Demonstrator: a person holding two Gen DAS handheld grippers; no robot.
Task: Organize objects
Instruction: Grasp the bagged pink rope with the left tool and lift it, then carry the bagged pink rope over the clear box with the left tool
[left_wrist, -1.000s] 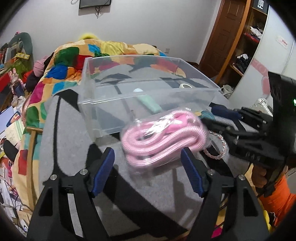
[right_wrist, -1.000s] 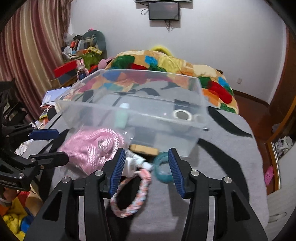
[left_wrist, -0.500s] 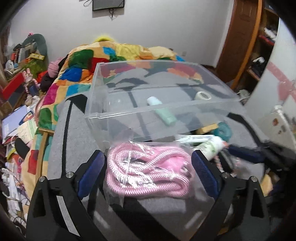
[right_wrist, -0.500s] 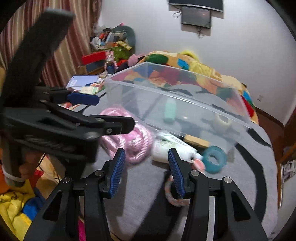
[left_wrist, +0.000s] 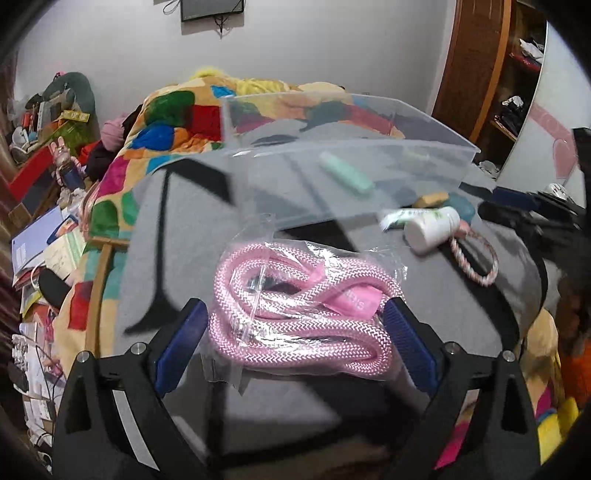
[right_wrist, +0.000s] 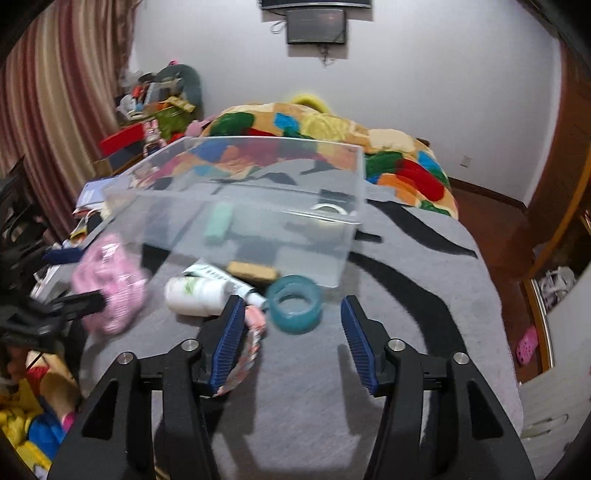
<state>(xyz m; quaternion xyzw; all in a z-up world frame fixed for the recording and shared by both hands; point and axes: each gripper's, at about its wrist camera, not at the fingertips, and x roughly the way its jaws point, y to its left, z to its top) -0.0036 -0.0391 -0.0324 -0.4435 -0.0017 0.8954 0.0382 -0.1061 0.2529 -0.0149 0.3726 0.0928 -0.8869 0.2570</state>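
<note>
A bagged pink rope (left_wrist: 303, 317) lies on the grey bed cover, between the blue pads of my left gripper (left_wrist: 295, 336), which is open with its pads at the bag's sides. The rope also shows in the right wrist view (right_wrist: 110, 284). A clear plastic box (right_wrist: 258, 206) holds a mint tube (right_wrist: 219, 221) and a tape roll (right_wrist: 327, 208). In front of it lie a white bottle (right_wrist: 195, 291), a teal tape ring (right_wrist: 293, 304), a tan block (right_wrist: 253, 271) and a braided loop (left_wrist: 474, 260). My right gripper (right_wrist: 293, 332) is open and empty, just short of the teal ring.
A patchwork blanket (right_wrist: 332, 144) covers the far part of the bed. Cluttered shelves and papers (left_wrist: 44, 155) stand to the left. A wooden door and wardrobe (left_wrist: 480, 66) are at the right. The left gripper's body (right_wrist: 44, 310) sits at the right view's left edge.
My left gripper has come closer over the pink rope bag, its pads now at the bag's sides. My right gripper has swung toward the teal ring.
</note>
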